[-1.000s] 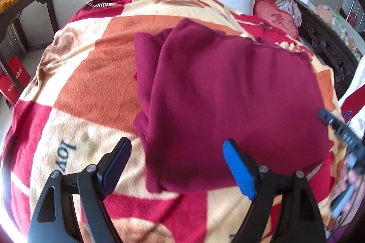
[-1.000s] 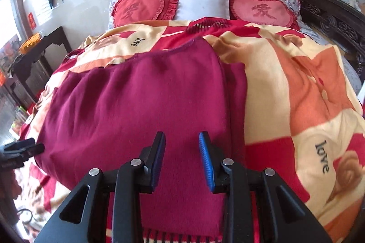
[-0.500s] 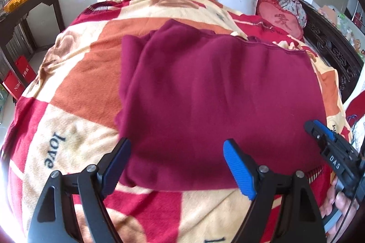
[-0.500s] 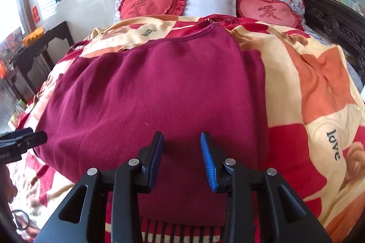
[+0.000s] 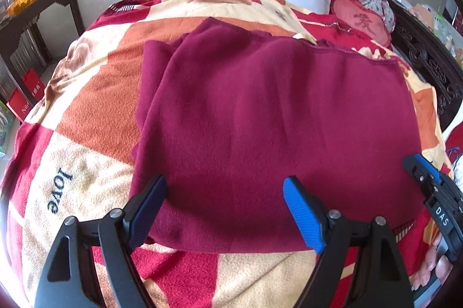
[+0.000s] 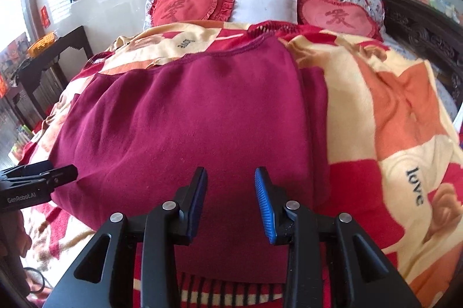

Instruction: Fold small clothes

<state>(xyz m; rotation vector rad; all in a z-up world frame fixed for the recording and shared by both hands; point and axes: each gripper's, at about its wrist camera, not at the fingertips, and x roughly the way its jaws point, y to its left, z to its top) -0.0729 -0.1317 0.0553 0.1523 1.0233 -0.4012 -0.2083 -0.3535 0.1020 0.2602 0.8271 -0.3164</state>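
Maroon garment (image 5: pixel 260 119) spread on a blanket-covered bed (image 5: pixel 86 105).
Left gripper (image 5: pixel 225 209) fingers spread wide, right gripper (image 6: pixel 231 201) fingers slightly parted; both hover empty above its near edge.

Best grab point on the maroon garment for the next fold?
Probably the near hem corners of the maroon garment, coming from the near edge of the bed. It lies flat on the blanket, so only edges offer a pinchable lip. Left tongs stand wide over one corner, right tongs narrower.
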